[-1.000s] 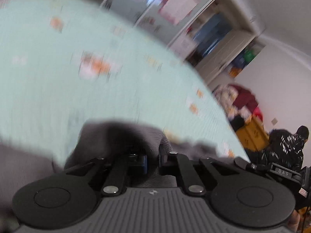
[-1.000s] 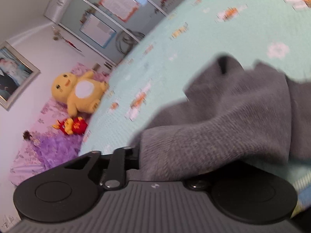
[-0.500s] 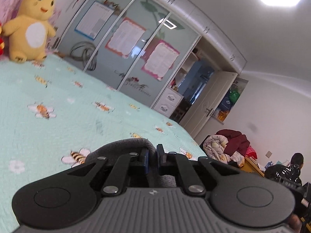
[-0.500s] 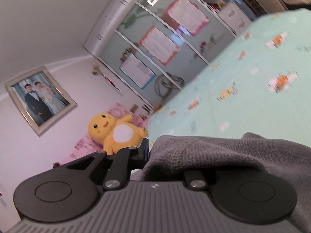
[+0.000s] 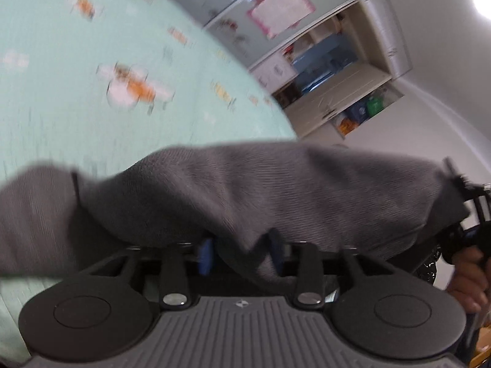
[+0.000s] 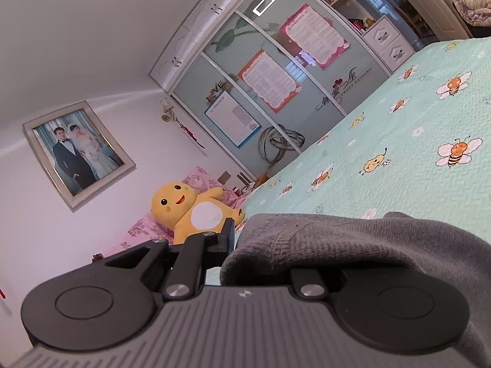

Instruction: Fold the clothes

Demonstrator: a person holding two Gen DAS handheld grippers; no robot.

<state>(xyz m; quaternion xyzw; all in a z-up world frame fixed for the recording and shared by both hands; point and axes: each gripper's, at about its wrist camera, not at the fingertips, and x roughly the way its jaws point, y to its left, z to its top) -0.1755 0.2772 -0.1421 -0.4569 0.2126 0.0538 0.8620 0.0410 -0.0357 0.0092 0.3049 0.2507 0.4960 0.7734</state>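
The grey knit garment (image 5: pixel 245 190) is soft and finely ribbed, with a thicker stitched hem (image 6: pixel 294 233) showing in the right wrist view. It hangs over the mint-green bedspread (image 5: pixel 76 116), a quilted cover printed with cartoon bees, and is draped across the front of both grippers.

The left gripper (image 5: pixel 241 254) points somewhat down toward the bedspread. Its jaws are opening, the blue pads stand apart, and a fold of the garment sags loosely between them without being pinched.

The right gripper (image 6: pixel 245 239) points about level across the bedspread. Its left finger (image 6: pixel 228 234) shows beside the hem; the other finger is buried under the cloth. The jaws stand nearly together and clench the garment's hemmed edge.

Beyond the garment's right end in the left wrist view, a hand (image 5: pixel 469 279) grips a black handle. Past the bedspread's far edge a yellow plush toy (image 6: pixel 196 211) leans on pink floral bedding, with a glass-fronted wardrobe (image 6: pixel 276 76) behind.
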